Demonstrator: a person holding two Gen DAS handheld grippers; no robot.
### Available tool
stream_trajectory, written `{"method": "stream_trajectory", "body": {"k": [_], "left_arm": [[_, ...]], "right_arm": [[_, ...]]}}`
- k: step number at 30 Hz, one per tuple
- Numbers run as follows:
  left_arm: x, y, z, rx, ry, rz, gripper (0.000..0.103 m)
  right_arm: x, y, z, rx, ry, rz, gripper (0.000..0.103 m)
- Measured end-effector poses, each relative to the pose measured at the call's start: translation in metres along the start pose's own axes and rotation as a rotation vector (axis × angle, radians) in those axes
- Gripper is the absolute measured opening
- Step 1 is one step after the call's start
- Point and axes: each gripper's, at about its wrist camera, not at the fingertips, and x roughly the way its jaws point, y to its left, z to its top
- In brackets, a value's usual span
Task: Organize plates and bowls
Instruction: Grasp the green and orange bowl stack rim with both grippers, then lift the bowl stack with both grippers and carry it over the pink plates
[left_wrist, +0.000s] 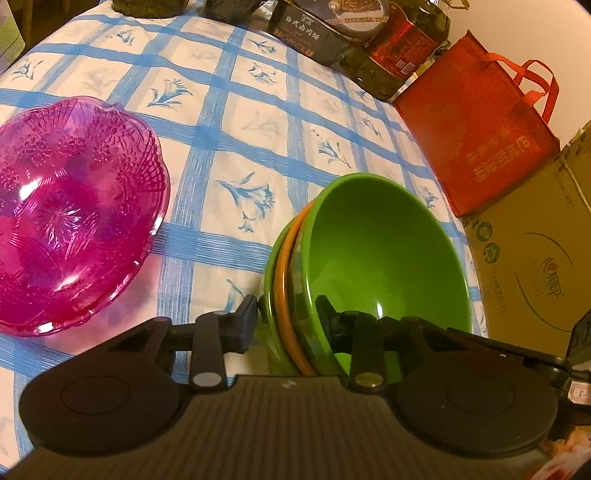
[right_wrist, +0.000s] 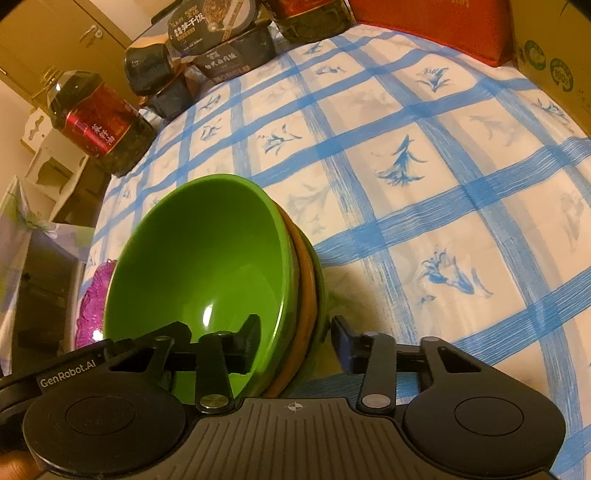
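Note:
A stack of three nested bowls stands on the blue-checked tablecloth (left_wrist: 221, 110): a green bowl (left_wrist: 380, 251) inside an orange bowl (left_wrist: 285, 295) inside another green one. My left gripper (left_wrist: 288, 317) straddles the stack's near rim, one finger inside the top bowl and one outside, with the pads against it. From the opposite side my right gripper (right_wrist: 295, 334) also straddles the rim of the green bowl (right_wrist: 199, 258); a thin shadowed gap shows at its outer finger (right_wrist: 341, 343). A pink cut-glass bowl (left_wrist: 70, 210) sits alone to the left.
Dark food boxes (left_wrist: 314, 37) and a red-labelled bottle (left_wrist: 399, 44) line the far table edge. A red bag (left_wrist: 476, 136) and a cardboard box (left_wrist: 535, 266) stand at the right. In the right wrist view another bottle (right_wrist: 99, 125) stands at the left.

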Motion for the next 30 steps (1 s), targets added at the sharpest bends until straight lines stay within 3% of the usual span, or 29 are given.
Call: {"method": "stream_trajectory", "body": {"k": [10, 30], "left_arm": [[-0.002, -0.006, -0.005, 0.043, -0.015, 0.034, 0.027], [-0.036, -0.011, -0.038, 0.08, -0.018, 0.041, 0.027]], "right_arm": [[-0.002, 0.002, -0.003, -0.025, -0.008, -0.029, 0.03], [-0.032, -0.001, -0.046, 0.002, -0.006, -0.022, 0.029]]}}
